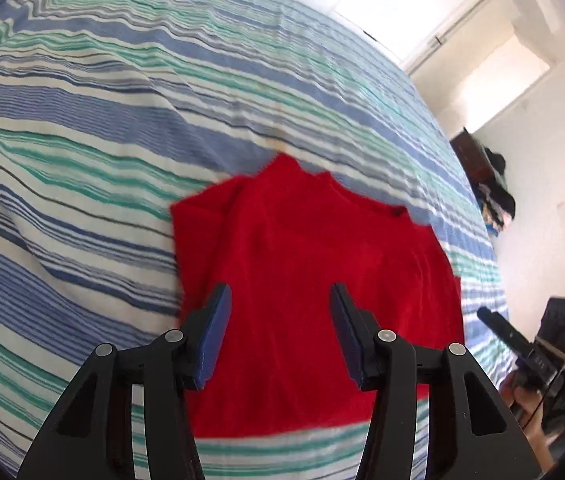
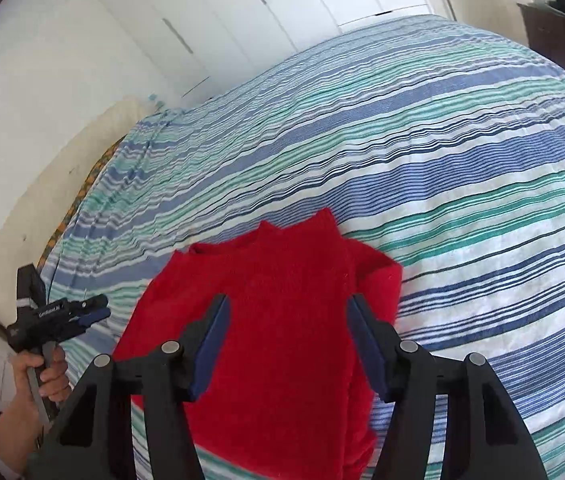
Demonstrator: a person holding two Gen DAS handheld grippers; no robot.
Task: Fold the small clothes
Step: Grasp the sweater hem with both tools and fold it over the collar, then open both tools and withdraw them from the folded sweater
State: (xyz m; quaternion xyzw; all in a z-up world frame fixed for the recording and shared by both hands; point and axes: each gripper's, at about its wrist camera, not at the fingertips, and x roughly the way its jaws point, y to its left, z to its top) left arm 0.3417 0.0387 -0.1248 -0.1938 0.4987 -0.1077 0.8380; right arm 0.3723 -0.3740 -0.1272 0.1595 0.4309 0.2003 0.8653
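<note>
Both tongs, the left gripper [image 1: 280,300] and right gripper [image 2: 288,312], gape half open over nothing. Beneath lies one folded red sweater [image 1: 302,264] (its near hem hidden behind the fingers) on the striped bedspread [image 1: 122,92].

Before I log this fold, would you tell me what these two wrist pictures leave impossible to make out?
- Red garment, near hem: both wrist views, hidden behind the open left gripper and open right gripper, then cut off by the lower edge.
- Its kind and layers: both views, blurred.
- Dark pile by the wall: left wrist view, too small and blurred to identify.
- Striped bedcover, far right side: right wrist view, cut off by the lens rim.
</note>
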